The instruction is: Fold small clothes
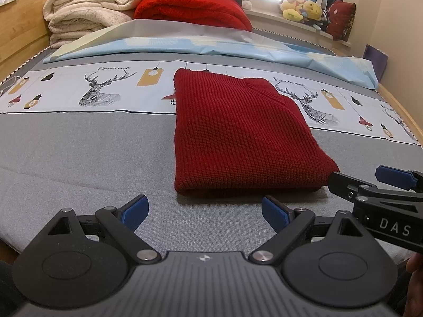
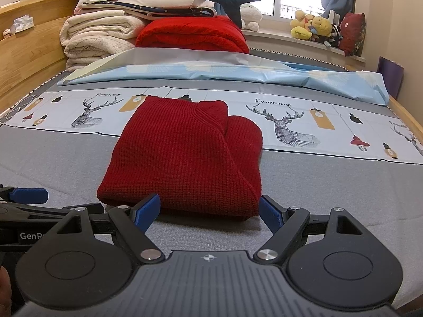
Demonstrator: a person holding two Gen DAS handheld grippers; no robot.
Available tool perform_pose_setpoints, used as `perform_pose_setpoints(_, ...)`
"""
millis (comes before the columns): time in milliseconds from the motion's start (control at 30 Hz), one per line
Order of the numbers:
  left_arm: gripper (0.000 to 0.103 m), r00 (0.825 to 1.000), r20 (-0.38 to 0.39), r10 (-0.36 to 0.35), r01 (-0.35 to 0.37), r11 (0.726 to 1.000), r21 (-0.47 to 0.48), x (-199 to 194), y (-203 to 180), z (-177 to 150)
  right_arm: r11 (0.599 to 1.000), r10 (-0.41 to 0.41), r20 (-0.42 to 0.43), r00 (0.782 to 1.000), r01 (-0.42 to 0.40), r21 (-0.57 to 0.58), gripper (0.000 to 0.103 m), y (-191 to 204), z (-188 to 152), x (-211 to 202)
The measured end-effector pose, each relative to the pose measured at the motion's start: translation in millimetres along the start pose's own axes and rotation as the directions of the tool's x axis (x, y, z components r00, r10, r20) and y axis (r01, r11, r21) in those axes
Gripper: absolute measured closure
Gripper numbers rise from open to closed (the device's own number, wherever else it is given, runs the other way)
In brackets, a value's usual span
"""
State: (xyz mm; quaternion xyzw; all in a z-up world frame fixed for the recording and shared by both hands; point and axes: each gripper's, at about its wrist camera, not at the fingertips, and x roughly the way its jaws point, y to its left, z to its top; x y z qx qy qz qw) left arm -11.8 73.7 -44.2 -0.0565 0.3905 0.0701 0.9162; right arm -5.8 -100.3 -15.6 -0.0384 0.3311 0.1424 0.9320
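A dark red knitted garment (image 1: 238,137) lies folded into a flat rectangle on the grey bed cover (image 1: 87,153). It also shows in the right wrist view (image 2: 182,158), with a rolled fold on its right side. My left gripper (image 1: 205,211) is open and empty, just in front of the garment's near edge. My right gripper (image 2: 210,212) is open and empty, its blue pads (image 2: 148,211) close to the near edge. The right gripper shows at the right of the left wrist view (image 1: 370,182). The left gripper shows at the left of the right wrist view (image 2: 23,198).
A printed sheet strip with deer (image 1: 103,89) runs across the bed behind the garment. A light blue cover (image 1: 211,45), stacked cream blankets (image 1: 87,10) and a red blanket (image 1: 193,10) lie further back. Plush toys (image 1: 304,8) sit on the windowsill. A wooden bed frame (image 2: 29,52) borders the left.
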Motion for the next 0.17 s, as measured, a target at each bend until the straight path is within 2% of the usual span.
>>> perform_pose_setpoints(167, 0.008, 1.000, -0.003, 0.002, -0.002, 1.000, -0.003, 0.3, 0.7, -0.4, 1.000, -0.001, -0.001, 1.000, 0.001, 0.000, 0.020, 0.6, -0.1, 0.7)
